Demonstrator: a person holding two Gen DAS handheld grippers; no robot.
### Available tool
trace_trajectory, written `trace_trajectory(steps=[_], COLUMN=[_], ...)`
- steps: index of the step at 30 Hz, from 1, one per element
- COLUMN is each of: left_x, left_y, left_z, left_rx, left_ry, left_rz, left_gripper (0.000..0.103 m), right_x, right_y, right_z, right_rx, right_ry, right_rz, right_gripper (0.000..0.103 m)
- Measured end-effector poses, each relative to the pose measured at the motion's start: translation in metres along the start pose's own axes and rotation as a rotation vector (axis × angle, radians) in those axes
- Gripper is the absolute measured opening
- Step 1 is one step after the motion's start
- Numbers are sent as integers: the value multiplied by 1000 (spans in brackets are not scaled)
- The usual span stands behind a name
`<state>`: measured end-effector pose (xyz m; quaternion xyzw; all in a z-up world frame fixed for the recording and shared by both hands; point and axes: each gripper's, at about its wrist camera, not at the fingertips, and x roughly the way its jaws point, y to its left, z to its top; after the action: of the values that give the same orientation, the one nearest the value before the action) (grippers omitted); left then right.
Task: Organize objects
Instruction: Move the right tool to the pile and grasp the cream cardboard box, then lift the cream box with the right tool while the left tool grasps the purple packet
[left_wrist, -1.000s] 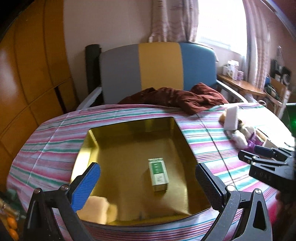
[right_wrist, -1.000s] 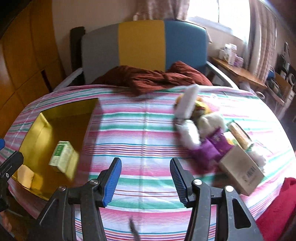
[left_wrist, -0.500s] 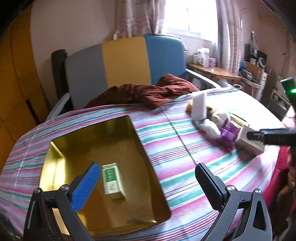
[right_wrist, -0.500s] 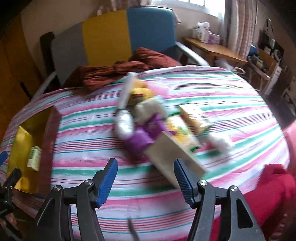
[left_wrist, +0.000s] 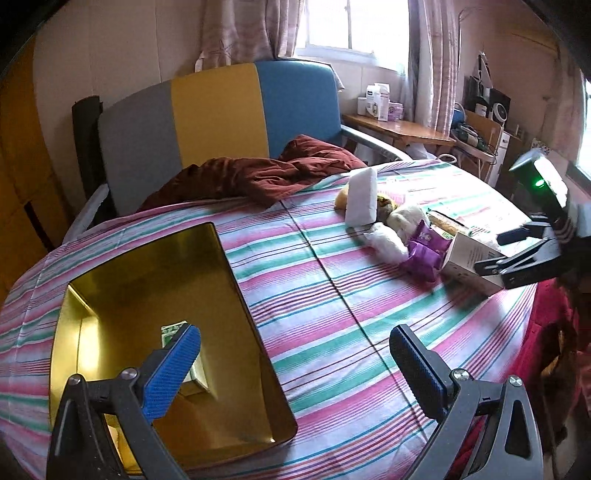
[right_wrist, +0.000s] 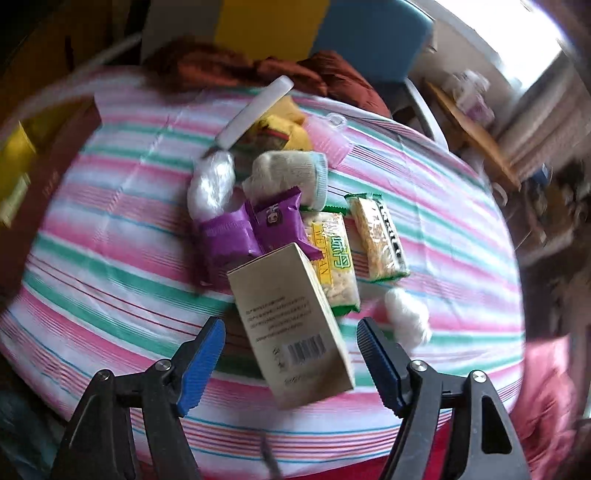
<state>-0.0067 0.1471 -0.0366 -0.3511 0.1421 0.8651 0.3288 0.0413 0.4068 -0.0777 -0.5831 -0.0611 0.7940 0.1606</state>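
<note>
Your right gripper (right_wrist: 290, 360) hangs wide open either side of the beige box (right_wrist: 293, 328), gripping nothing, while your left gripper (left_wrist: 295, 360), equally open and empty, hovers beside that box's gold tray (left_wrist: 236, 280).

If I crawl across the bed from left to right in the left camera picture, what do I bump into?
Gold tray with the little green box → white foam block → purple snack packets → tan carton → right gripper, jaws open.

striped bedsheet (left_wrist: 332, 295), maroon blanket (left_wrist: 258, 177), tricolour headboard (left_wrist: 218, 107), wooden desk (left_wrist: 399, 127).
</note>
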Motion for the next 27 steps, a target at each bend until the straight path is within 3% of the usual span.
trace_trajectory(steps=[4,8,10,12,16,22,27], left_x=[3,5,6,8,13,26,41], left_y=[-3,-4,-4,-5,-8,-15,-40], left_z=[0,0,1,3,6,17,27], left_rx=[5,9,7,4,3,-17,62], left_ry=[9,13,15,18,21,37,36], left_rz=[-10,-16,-20,-26,-39,-74,-141], left_gripper=[103,103,103,103,103,101,85], right_x=[19,29,29,25,14,2,-2], right_y=[9,6,3,0,-8,-44,-64], right_z=[4,2,0,-2,-5,-13,-22], right_rx=[-67,-38,-19,-4,64,281,423], right_ry=[61,84,78,60,2,-107,-146], right_rz=[-58,-70,-74,-68,-5,84,171], right_gripper=[75,72,55,52,52,52,52])
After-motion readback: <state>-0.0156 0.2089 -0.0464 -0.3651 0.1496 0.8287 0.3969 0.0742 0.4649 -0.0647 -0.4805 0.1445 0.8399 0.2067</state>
